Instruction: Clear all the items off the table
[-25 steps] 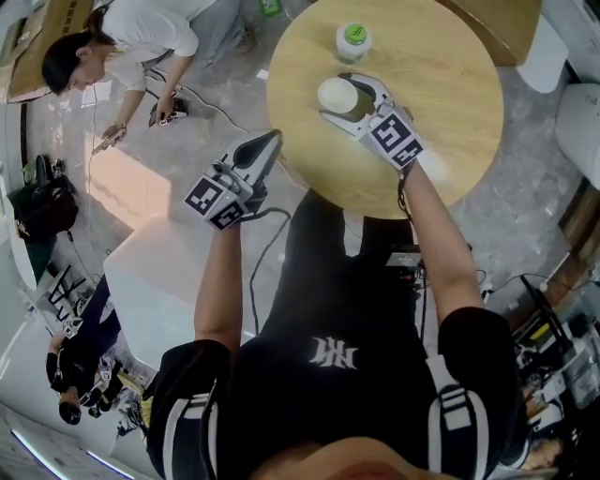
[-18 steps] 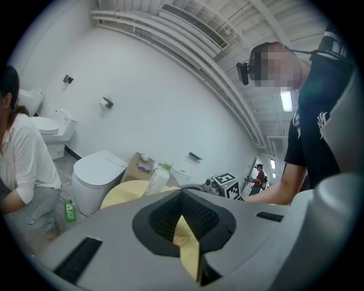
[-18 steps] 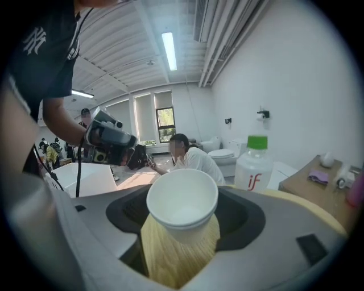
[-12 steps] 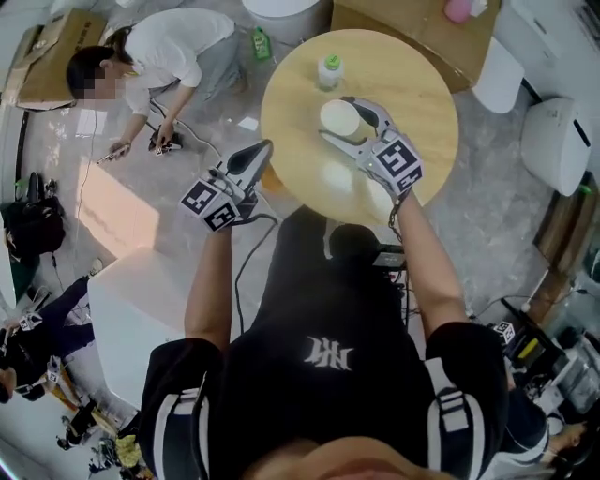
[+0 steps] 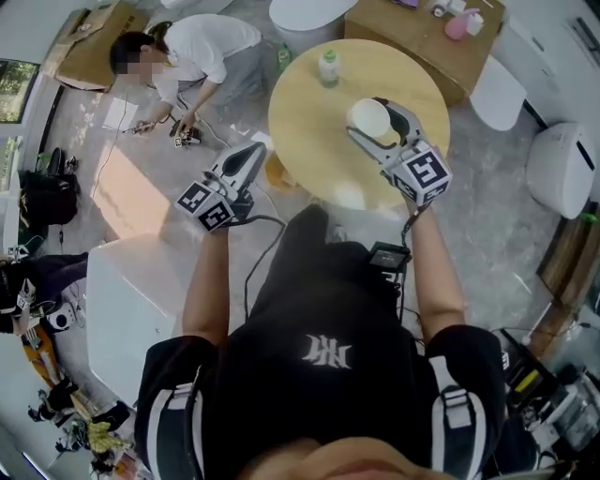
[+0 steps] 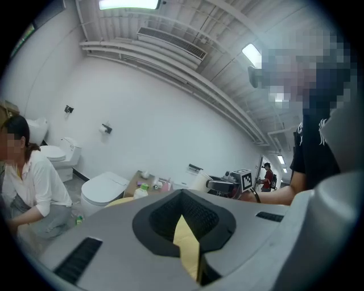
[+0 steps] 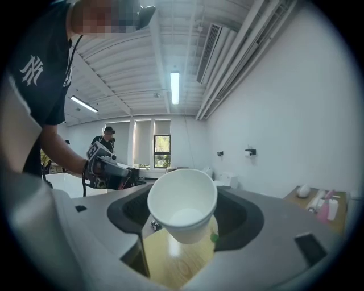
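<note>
A round wooden table (image 5: 319,141) carries a small white bottle with a green cap (image 5: 328,67) near its far edge. My right gripper (image 5: 369,122) is shut on a white paper cup (image 5: 367,113) and holds it up over the table's right half. In the right gripper view the cup (image 7: 182,202) sits upright between the jaws, mouth tilted toward the camera, with the tabletop (image 7: 170,261) below. My left gripper (image 5: 253,153) hangs beside the table's left edge, its jaws closed to a point with nothing in them. Only a sliver of tabletop shows between the jaws of the left gripper (image 6: 186,233).
A person (image 5: 192,47) crouches on the floor at the upper left among cables. White toilets (image 5: 307,14) (image 5: 561,155) and a low cardboard-coloured bench (image 5: 422,33) with small items ring the table. A white block (image 5: 122,300) lies at the lower left.
Both grippers have risen. The right one has lifted the paper cup off the table and carried it to the right; the left has stayed shut beside the table's edge.
</note>
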The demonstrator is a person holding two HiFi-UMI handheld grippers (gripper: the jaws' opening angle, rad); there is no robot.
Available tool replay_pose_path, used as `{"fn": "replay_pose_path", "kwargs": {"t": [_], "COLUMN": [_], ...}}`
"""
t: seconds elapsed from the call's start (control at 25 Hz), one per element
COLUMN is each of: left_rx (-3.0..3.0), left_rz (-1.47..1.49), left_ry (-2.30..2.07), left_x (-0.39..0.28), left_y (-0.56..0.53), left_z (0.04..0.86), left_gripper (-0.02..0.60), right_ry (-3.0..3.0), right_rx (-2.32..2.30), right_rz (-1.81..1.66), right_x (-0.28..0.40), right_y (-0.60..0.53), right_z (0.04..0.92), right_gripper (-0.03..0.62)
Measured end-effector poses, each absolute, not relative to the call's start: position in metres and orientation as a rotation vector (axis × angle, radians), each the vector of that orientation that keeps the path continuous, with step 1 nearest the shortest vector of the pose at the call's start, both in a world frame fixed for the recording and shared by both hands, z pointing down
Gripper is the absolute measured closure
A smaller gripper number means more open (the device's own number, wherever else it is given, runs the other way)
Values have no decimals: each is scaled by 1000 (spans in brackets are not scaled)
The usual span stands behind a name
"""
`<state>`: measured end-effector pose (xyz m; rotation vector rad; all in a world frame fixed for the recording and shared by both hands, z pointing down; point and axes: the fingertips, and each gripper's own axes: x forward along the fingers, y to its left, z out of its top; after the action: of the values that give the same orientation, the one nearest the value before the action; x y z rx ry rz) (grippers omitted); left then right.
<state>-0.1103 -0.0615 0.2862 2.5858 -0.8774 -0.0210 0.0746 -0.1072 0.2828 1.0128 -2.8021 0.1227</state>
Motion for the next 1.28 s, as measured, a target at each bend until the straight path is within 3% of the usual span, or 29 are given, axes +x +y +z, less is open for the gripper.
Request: {"fn": "replay_pose_path", "kwargs": {"t": [0.24,0.56,0.96,1.28], "left_rx": [2560,2516,2490,2390], "left_rz": [1,7,-13,79], "left_ry": [-930,-1014,-997,-867], "left_x": [-121,-154,-270,-327], "left_y": [-23,2,23,33], "left_z": [274,288,335,441], "left_gripper": [569,569,569,569], "right_ry": [-2835,-2874,-2895,-2818], "right_rx": [990,844,590,510], "right_rz": [143,261,245,450], "right_x": [75,20,-166,-264], "right_y": [-70,-40,-6,42], "right_z": [271,304,339,463], "right_gripper": [266,266,266,266]}}
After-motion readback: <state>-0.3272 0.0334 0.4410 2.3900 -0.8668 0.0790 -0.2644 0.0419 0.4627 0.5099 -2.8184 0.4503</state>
